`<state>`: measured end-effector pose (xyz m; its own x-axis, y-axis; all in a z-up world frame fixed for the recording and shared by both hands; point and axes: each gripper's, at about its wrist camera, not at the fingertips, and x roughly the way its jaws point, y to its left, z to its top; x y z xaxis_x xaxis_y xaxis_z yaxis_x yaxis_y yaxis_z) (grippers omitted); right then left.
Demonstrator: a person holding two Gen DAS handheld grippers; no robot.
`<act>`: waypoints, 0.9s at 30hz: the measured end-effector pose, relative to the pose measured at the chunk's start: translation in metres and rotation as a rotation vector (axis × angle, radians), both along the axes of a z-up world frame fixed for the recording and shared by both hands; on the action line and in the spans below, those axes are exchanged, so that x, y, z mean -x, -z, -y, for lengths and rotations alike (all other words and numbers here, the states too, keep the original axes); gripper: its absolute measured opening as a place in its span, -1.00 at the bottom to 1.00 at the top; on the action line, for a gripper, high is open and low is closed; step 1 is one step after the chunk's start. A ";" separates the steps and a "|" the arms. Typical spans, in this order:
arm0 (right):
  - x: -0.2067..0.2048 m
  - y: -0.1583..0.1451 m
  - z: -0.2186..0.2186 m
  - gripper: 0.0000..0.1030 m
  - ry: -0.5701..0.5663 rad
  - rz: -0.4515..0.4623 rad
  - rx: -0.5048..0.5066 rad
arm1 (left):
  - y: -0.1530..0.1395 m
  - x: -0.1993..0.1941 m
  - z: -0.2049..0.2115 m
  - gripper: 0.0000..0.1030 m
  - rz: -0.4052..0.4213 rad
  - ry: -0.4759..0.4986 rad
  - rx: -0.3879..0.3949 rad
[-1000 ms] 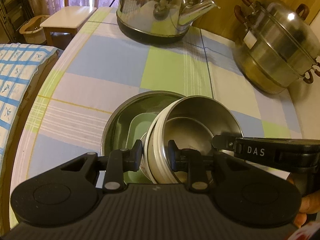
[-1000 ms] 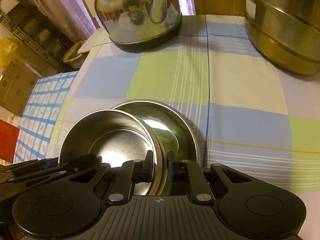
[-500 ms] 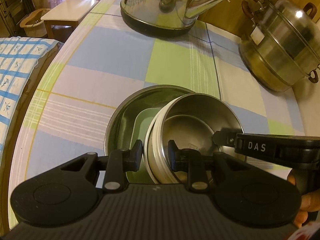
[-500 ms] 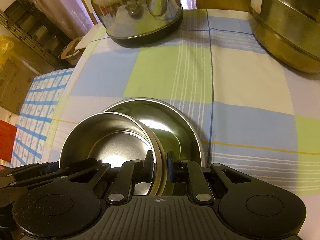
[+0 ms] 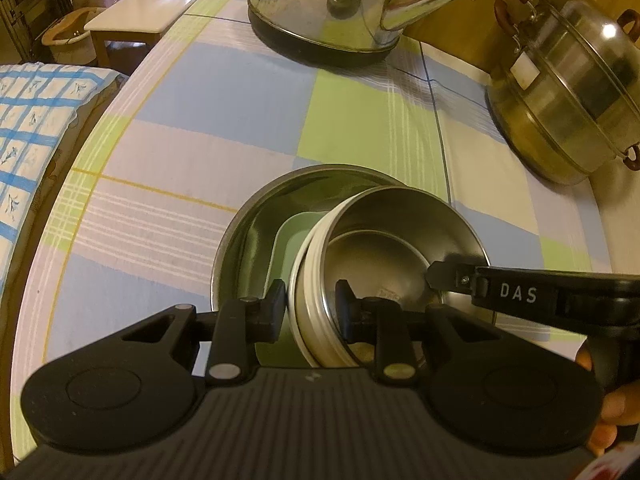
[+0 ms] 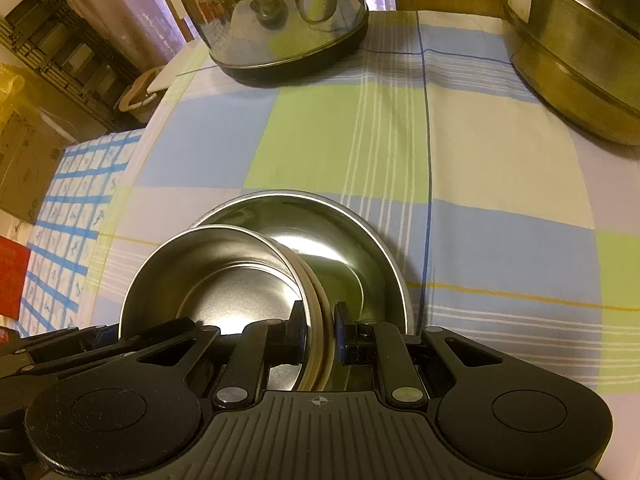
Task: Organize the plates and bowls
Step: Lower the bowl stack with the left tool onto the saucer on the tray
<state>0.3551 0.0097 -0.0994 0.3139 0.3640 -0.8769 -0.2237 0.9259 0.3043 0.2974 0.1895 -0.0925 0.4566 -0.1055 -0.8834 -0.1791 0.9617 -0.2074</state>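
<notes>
A small steel bowl (image 5: pixel 384 248) with a cream outer wall hangs tilted over a larger steel bowl (image 5: pixel 256 216) that rests on the checked tablecloth. My left gripper (image 5: pixel 310 310) is shut on the small bowl's near-left rim. My right gripper (image 6: pixel 320 330) is shut on the rim's opposite side, and its finger (image 5: pixel 452 276) shows from the right in the left wrist view. In the right wrist view the small bowl (image 6: pixel 224 276) sits in front of the larger bowl (image 6: pixel 340 232). A pale green dish (image 5: pixel 288 236) lies inside the larger bowl.
A steel kettle (image 5: pixel 340 8) stands at the table's far side and a lidded steel steamer pot (image 5: pixel 568 92) at the far right. The table's left edge (image 5: pixel 52 208) borders a blue-checked cushion (image 5: pixel 28 120). A wooden chair (image 5: pixel 140 12) stands beyond.
The view has slid slightly forward over the table; the kettle and pot sit higher in frame. Both grippers keep their grip on the small bowl over the larger bowl.
</notes>
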 end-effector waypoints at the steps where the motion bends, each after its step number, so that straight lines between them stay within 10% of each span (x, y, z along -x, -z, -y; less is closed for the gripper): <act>1: 0.000 0.000 0.000 -0.69 0.001 -0.003 -0.005 | 0.001 0.000 -0.001 -0.55 -0.001 -0.002 0.005; 27: 0.031 -0.021 0.030 -0.35 -0.006 0.138 -0.118 | -0.024 0.035 -0.004 -0.40 0.127 -0.027 -0.041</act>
